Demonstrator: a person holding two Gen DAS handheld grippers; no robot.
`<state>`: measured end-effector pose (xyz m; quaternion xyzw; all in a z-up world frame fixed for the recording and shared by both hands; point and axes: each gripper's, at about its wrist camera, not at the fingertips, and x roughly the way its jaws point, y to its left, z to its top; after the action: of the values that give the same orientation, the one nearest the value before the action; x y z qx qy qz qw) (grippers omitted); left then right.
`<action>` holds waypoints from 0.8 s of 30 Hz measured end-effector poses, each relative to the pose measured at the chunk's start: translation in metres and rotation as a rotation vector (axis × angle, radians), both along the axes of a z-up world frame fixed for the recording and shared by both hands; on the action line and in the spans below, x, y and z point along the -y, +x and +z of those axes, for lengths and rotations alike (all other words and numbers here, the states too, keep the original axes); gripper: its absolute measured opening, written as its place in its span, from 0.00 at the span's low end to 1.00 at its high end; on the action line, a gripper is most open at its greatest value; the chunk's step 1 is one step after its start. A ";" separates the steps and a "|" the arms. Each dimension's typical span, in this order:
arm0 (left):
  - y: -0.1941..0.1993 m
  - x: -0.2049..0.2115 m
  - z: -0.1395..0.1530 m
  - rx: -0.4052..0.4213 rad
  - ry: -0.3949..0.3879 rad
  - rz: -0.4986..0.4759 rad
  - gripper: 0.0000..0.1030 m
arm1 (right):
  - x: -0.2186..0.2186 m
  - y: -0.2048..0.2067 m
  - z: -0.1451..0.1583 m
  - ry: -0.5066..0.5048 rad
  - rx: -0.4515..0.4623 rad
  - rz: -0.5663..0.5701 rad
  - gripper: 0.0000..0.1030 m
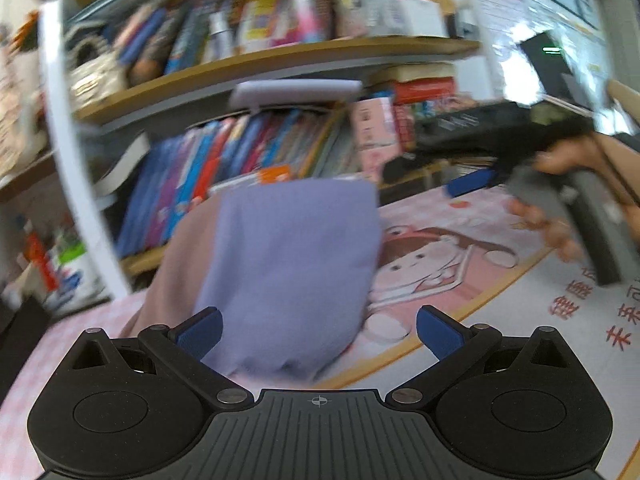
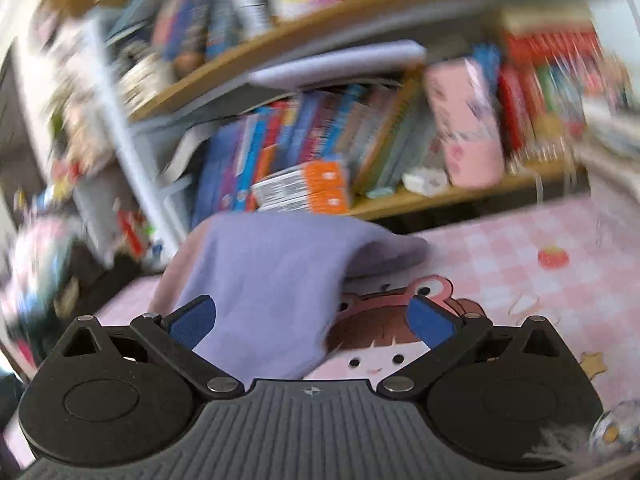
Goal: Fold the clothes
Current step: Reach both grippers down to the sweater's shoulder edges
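I see left gripper (image 1: 318,332) spread wide, empty. Right gripper (image 2: 312,322) likewise wide, empty. Folded lilac cloth (image 1: 288,268) on pink mat (image 1: 460,216), 12 o'clock from both. Bookshelf (image 1: 280,56) behind, blurred.

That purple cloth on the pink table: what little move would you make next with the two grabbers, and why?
Probably ease the left gripper forward to pinch the near edge of the purple cloth. Both it and the right gripper are open and hold nothing, and the cloth lies folded on the pink table mat just ahead. The blurred frames hide finer detail.
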<state>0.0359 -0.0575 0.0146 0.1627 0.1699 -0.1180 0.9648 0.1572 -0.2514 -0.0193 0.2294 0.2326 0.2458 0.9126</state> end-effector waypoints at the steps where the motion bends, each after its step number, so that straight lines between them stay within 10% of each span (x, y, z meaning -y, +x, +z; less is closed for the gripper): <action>1: 0.005 0.008 0.001 0.008 0.016 -0.018 1.00 | 0.007 0.012 0.000 0.039 -0.024 0.000 1.00; 7: 0.053 0.060 -0.010 0.045 0.136 -0.059 1.00 | 0.048 0.053 -0.037 0.473 -0.124 0.084 0.89; 24: 0.153 0.117 -0.048 0.058 0.382 0.062 1.00 | 0.063 0.056 -0.048 0.553 -0.161 0.075 0.70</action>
<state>0.1890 -0.1750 -0.0329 0.3408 0.1660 -0.0492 0.9241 0.2127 -0.3142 -0.0675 0.4793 0.2367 0.3147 0.7844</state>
